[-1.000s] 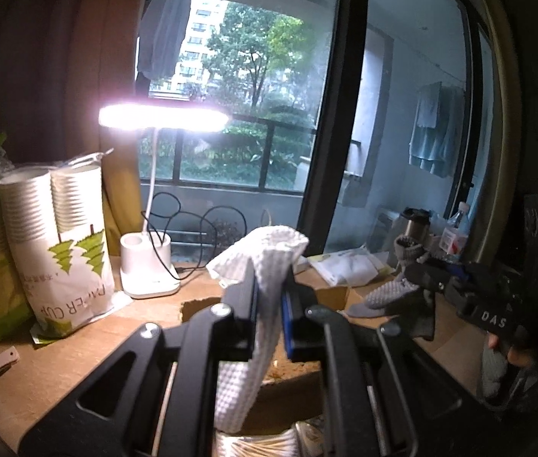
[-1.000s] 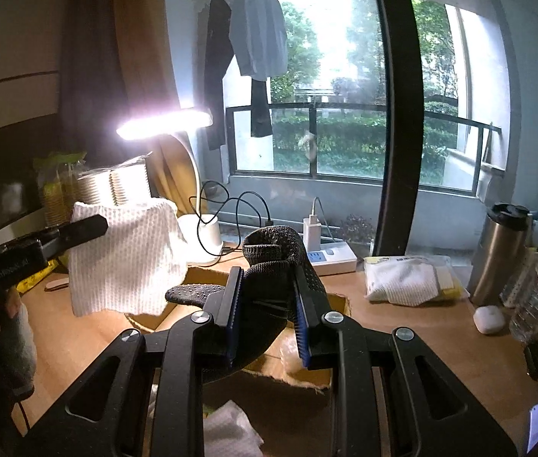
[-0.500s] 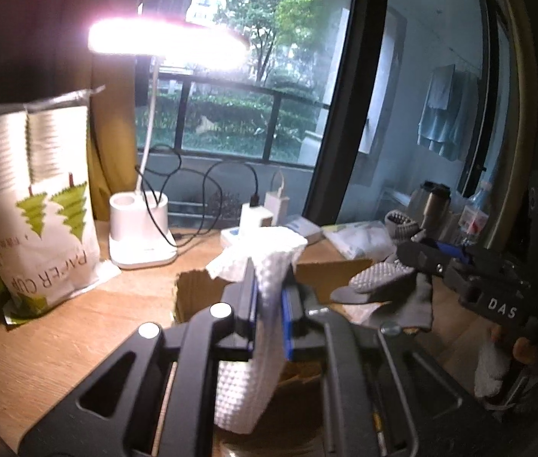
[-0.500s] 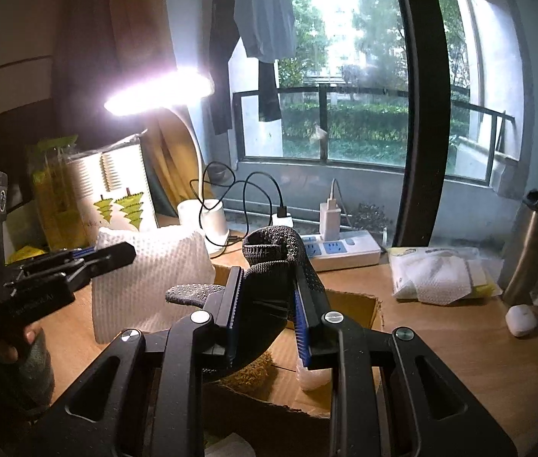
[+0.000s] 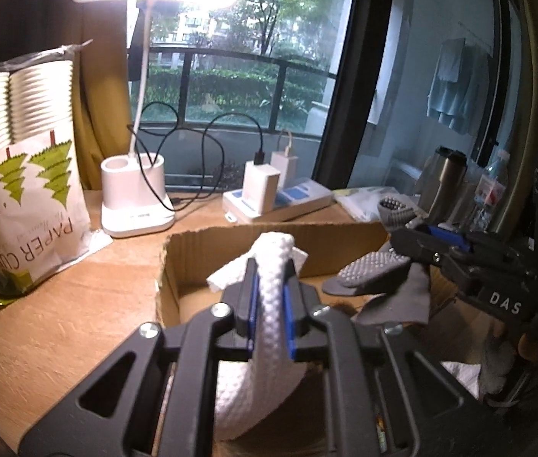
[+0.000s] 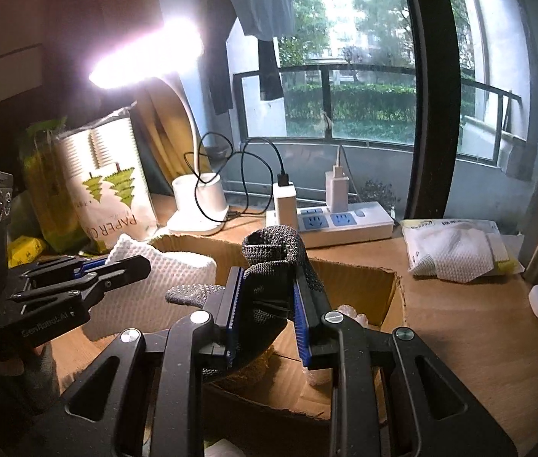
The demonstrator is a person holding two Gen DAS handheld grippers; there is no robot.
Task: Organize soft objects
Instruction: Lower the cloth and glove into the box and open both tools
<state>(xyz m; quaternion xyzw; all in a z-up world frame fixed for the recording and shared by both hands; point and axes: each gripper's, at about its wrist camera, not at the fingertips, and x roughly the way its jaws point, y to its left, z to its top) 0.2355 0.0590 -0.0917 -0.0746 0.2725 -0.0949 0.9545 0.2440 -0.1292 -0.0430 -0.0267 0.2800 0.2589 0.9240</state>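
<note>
Left gripper (image 5: 269,289), jaws clamped on a folded white cloth (image 5: 257,365), holds it above the near left part of an open cardboard box (image 5: 269,238) on the wooden desk (image 5: 59,323). Right gripper (image 6: 267,297), jaws clenched around a dark grey dotted glove (image 6: 269,262), hangs over the same box, just beside the cloth. Along the desk's far edge stand a lit desk lamp (image 5: 137,198) and a power strip (image 6: 345,228) with chargers; a sleeve of paper cups (image 5: 21,175) stands toward the left edge, and a packet of white cloths (image 6: 455,247) lies toward the right edge.
</note>
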